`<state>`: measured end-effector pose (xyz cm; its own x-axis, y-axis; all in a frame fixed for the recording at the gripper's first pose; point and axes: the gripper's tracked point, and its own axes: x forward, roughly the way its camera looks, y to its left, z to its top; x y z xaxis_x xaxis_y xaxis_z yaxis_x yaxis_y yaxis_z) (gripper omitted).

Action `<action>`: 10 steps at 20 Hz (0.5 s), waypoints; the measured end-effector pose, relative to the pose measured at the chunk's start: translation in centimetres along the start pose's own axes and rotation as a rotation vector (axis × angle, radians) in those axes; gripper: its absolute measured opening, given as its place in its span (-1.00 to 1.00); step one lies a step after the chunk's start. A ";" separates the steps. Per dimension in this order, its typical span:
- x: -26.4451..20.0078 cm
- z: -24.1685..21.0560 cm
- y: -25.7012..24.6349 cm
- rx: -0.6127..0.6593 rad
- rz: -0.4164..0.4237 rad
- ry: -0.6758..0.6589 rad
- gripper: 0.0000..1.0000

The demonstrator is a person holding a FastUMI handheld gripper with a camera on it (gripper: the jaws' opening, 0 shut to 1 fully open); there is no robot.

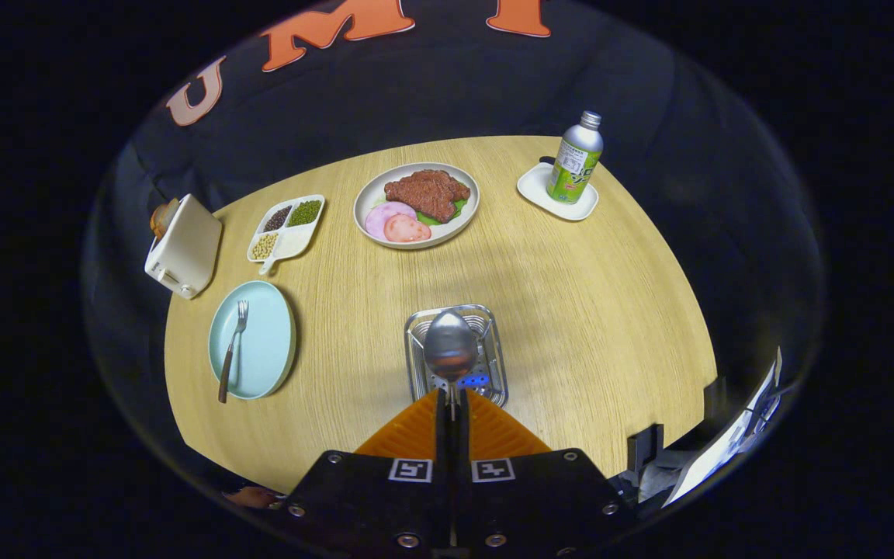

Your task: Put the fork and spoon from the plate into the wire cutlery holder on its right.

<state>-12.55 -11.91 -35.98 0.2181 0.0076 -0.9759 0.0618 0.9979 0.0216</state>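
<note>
The gripper is clenched on the spoon, both fingers pressing its thin handle, with the bowl of the spoon just ahead of the fingertips and directly over the wire cutlery holder on the table. The fork lies on the light blue plate, well to the holder's left. Beyond stand a toaster, a divided tray of beans, a plate of meat and a bottle on a small white dish.
</note>
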 end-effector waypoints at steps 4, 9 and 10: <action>0.6 0.8 -0.6 -0.026 -0.015 -0.009 -0.88; -0.2 3.6 -0.5 -0.038 -0.006 -0.101 -0.83; -0.5 4.5 0.1 -0.030 0.015 -0.132 -0.82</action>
<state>-8.29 -12.13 -34.56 0.3454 0.0157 -0.9383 0.0285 0.9992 0.0272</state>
